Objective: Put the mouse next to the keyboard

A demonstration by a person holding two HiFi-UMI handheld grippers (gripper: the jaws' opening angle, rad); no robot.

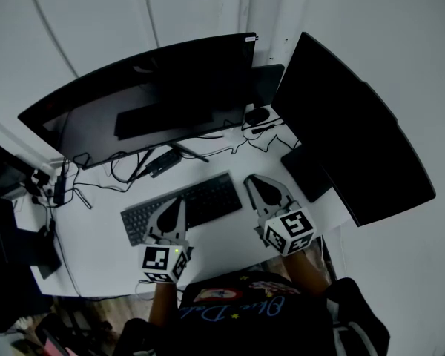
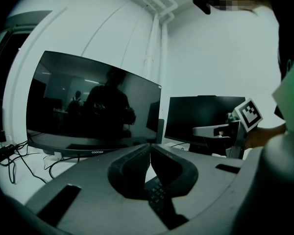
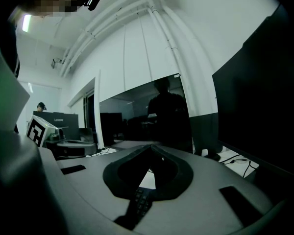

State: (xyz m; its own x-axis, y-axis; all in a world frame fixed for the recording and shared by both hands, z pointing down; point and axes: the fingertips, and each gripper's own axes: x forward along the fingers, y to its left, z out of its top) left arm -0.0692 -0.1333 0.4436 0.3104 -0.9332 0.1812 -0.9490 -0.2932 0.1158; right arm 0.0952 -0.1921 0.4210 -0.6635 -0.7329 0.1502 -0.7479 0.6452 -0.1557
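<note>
Head view: mouse (image 1: 256, 115) sits at 1 o'clock from keyboard (image 1: 182, 207), well apart, parked back by the monitor (image 1: 148, 102), so not beside it as wanted. Left tool (image 1: 179, 199) and right tool (image 1: 251, 178) are both clenched and empty, over the keyboard's ends.

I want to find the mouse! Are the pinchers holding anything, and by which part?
Nothing is held. The left gripper and right gripper both have shut, empty jaws; the mouse lies untouched beyond the keyboard.
</note>
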